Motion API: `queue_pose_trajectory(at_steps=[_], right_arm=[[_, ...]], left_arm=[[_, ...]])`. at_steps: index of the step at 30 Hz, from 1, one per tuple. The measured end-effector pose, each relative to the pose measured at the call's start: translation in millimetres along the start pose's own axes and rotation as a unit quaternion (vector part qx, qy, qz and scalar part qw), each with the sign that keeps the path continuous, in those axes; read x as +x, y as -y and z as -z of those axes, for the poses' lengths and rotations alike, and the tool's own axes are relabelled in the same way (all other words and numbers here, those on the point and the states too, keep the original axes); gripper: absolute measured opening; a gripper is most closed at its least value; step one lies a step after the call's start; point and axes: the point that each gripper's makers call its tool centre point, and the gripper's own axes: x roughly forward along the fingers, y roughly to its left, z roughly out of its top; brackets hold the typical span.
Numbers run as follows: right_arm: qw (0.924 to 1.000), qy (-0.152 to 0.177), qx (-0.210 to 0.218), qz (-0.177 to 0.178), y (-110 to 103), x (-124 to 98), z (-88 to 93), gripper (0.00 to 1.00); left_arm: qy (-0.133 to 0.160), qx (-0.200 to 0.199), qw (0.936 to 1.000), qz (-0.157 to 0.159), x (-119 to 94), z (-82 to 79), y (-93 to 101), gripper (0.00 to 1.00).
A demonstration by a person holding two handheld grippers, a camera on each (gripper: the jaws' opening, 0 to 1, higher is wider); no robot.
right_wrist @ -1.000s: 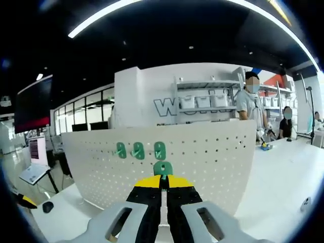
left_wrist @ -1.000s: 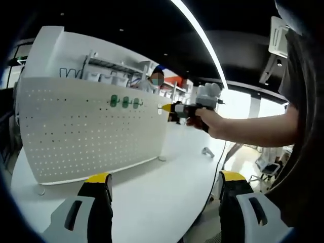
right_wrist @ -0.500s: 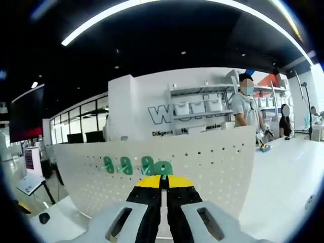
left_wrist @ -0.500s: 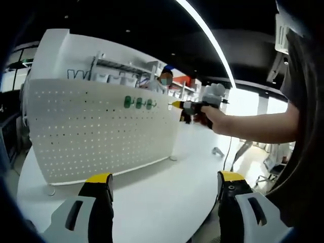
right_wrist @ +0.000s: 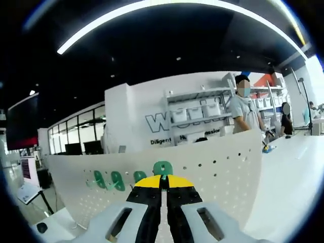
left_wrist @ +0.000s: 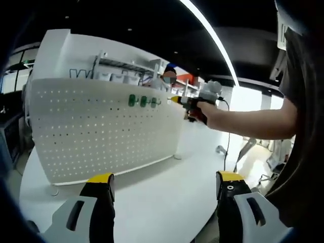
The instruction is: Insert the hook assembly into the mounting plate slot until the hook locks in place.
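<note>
right tool (right_wrist: 162,183) is clenched on the green hook (right_wrist: 162,168), jaws pinched tight with just the hook's rounded head poking above the yellow tips. it's held up high against the white pegboard (right_wrist: 212,167), close to the top edge, and that makes sense: the three green hooks (right_wrist: 116,180) already seated sit in a row along that same upper band, off to the left in the right gripper view, so this one looks lined up to go just beside them.

over in the left gripper view, the right tool (left_wrist: 178,100) comes in from the right in a person's hand (left_wrist: 210,114), tip near the board's top right corner, right next to the mounted hooks (left_wrist: 143,101).

left tool (left_wrist: 162,195) is released, jaws wide apart and holding nothing, hanging low over the white surface (left_wrist: 152,195) and well back from the board. good call, i'd say; it leaves the approach open. plenty of free holes right of the row, but the board's end edge is near, so not much room to drift.
</note>
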Motion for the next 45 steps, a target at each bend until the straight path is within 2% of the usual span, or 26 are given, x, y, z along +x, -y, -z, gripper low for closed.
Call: queue_pose_trajectory(at_steps=[4,9,19,24,27,45], right_arm=[[1.0000,0.005,0.000,0.001,-1.0,6.2,-1.2,0.00],[0.9994,0.023,-0.027,-0.003,-3.6,13.7,-7.2,0.00],[0.9995,0.027,-0.017,0.000,-0.1,21.0,1.2,0.00],[0.9989,0.039,-0.024,-0.003,-1.6,21.8,0.4,0.00],[0.9989,0.046,-0.011,-0.005,-0.6,23.6,1.8,0.00],[0.9990,0.044,-0.004,-0.004,5.2,27.3,8.0,0.00]], left_arm=[[-0.001,-0.001,1.0000,-0.002,1.3,0.3,-1.0,0.83],[-0.005,0.000,1.0000,-0.003,3.1,1.9,-0.7,0.83],[-0.008,0.000,0.9999,-0.009,3.8,2.7,-3.6,0.82],[-0.008,-0.001,0.9999,-0.015,3.1,3.3,-6.4,0.81],[-0.009,-0.004,0.9998,-0.017,3.0,4.0,-7.5,0.81],[-0.010,-0.002,0.9997,-0.020,6.5,3.6,-9.9,0.79]])
